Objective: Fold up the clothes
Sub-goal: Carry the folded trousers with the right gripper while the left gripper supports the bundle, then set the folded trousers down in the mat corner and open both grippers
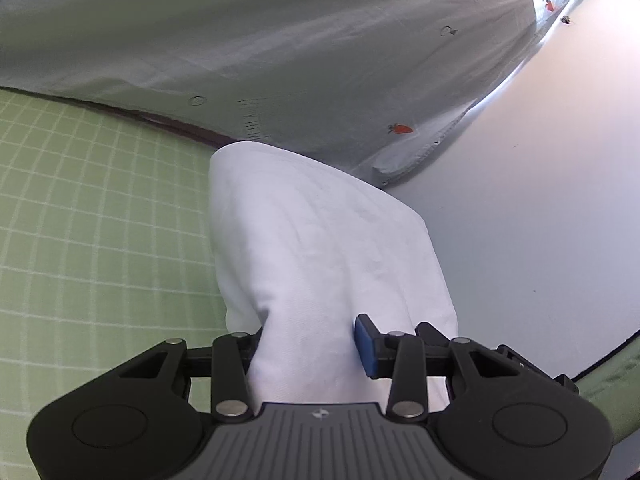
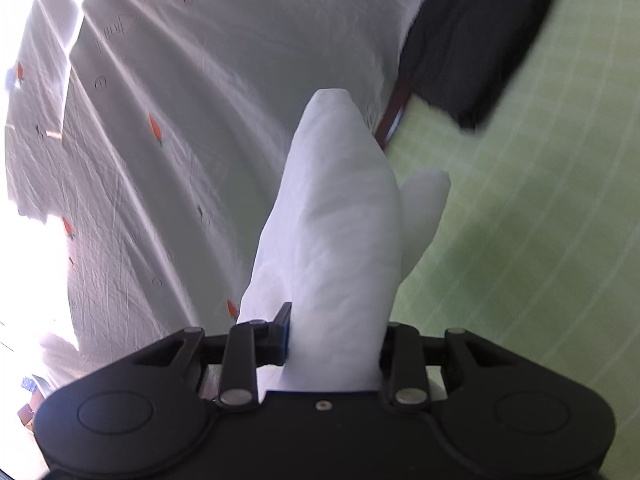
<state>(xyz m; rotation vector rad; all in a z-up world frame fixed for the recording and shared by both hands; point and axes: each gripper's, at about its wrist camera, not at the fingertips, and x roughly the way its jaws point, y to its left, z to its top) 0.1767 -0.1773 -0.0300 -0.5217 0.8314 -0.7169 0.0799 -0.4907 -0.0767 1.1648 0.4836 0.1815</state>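
Your left gripper [image 1: 308,348] has its jaws partly closed, clamped on a bunched fold of the white cotton garment [image 1: 320,240], which rises ahead of the blue pads [image 1: 365,346] over the edge where the green checked mat [image 1: 88,220] meets the pale carrot-print sheet [image 1: 280,40]. Your right gripper [image 2: 334,344] likewise pinches a thick fold of the same white garment [image 2: 340,220], lifted above the mat's [image 2: 520,240] edge, with a dark folded cloth [image 2: 472,52] lying beyond at the mat's far side.

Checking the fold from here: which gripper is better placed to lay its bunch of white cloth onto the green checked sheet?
Probably the right gripper: green checked sheet lies just beside its white cloth.
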